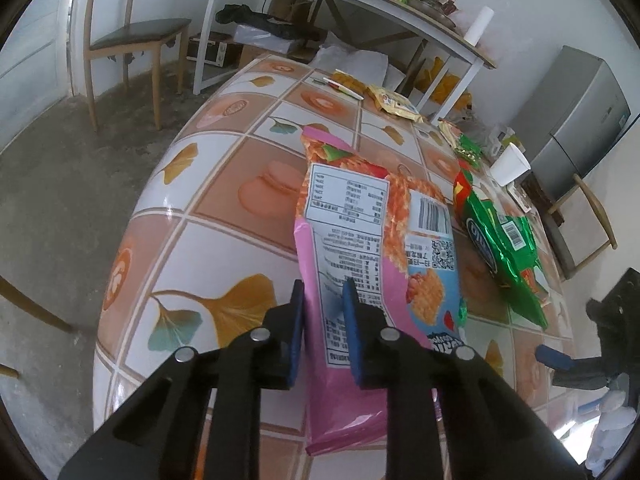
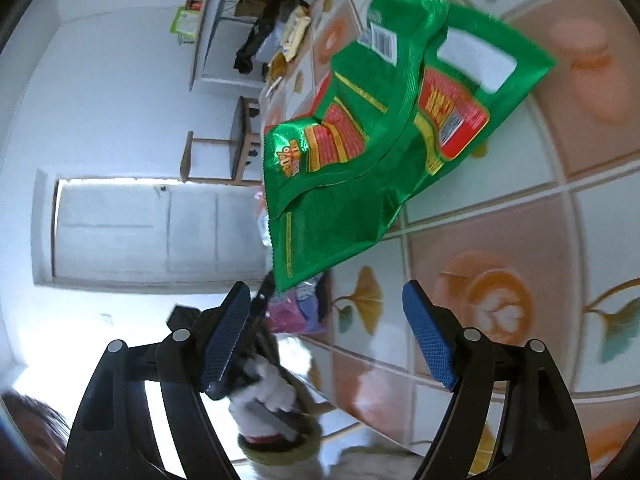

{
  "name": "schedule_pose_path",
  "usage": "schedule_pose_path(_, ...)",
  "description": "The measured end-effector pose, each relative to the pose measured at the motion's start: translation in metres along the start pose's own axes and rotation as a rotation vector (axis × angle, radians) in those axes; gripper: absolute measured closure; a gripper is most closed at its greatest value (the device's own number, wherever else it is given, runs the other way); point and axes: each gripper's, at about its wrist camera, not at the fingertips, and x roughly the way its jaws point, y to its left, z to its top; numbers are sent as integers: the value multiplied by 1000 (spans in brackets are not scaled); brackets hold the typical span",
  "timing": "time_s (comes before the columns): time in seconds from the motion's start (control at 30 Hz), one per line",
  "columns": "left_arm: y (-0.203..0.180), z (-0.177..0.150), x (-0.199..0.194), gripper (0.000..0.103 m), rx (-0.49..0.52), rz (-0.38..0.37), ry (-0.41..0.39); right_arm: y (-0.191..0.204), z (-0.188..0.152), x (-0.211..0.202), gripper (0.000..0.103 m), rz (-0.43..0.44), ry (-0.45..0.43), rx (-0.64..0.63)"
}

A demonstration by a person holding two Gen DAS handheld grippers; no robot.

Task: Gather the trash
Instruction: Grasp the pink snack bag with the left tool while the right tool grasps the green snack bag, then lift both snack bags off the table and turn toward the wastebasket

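Observation:
A pink snack bag [image 1: 352, 240] with white label panels is held up over the tiled table [image 1: 208, 216]. My left gripper [image 1: 323, 300] is shut on its lower part, the blue pads [image 1: 297, 312] pinching the foil. A green snack bag [image 1: 500, 240] lies on the table to its right; in the right wrist view the green bag [image 2: 372, 136] fills the middle, its near corner just ahead of my right gripper [image 2: 326, 320]. The right gripper is open and empty, tilted sideways, and shows at the right edge of the left wrist view [image 1: 560, 360].
A white paper cup [image 1: 510, 164], a small green wrapper [image 1: 468, 148] and a yellow packet [image 1: 394, 102] lie further along the table. A wooden chair [image 1: 132, 36], a white desk [image 1: 360, 0] and a grey fridge [image 1: 580, 120] stand around it.

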Motion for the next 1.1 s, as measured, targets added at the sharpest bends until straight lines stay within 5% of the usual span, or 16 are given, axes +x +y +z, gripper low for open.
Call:
schedule_pose_path(0.37, -2, -4, -2, 87, -5, -11, -3, -5, 16, 33, 32, 26, -31, 173)
schedule_pose_path(0.57, -2, -4, -2, 87, -7, -14, -5, -14, 20, 33, 47, 22, -102, 264)
schedule_pose_path(0.93, -2, -6, -6, 88, -29, -45, 2, -33, 20, 27, 94, 8, -182, 337)
schedule_pose_path(1.1, 0, -7, -8, 89, -40, -48, 2, -35, 18, 14, 98, 21, -204, 314)
